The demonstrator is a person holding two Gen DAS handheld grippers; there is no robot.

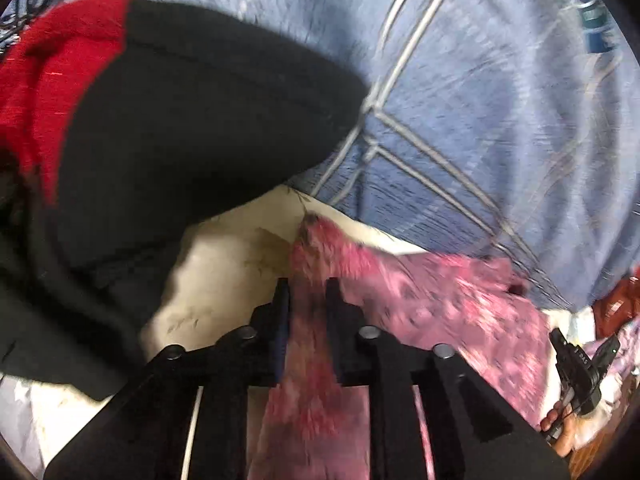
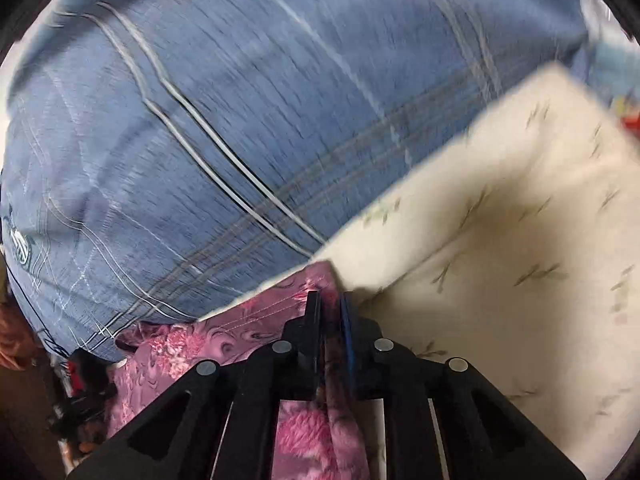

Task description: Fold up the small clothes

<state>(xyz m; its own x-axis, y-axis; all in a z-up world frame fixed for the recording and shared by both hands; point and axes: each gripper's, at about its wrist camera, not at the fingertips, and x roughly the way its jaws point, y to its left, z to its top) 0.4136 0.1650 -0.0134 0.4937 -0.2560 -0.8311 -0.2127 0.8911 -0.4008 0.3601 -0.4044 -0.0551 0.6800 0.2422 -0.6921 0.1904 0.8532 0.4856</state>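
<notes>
Pink garment [image 1: 420,300] pinched between left claw [image 1: 307,292] fingers; right claw [image 2: 330,304] likewise (blurred)

A bulky black garment with a red knitted band [image 1: 168,120] crowds the left side ahead of the left gripper [image 1: 307,296]. To its right, the blue bedsheet with pale stripes [image 1: 480,120] lies bare. Ahead of the right gripper [image 2: 330,300], the flat cream leaf-printed cloth [image 2: 500,240] and blue sheet lie unobstructed.
</notes>
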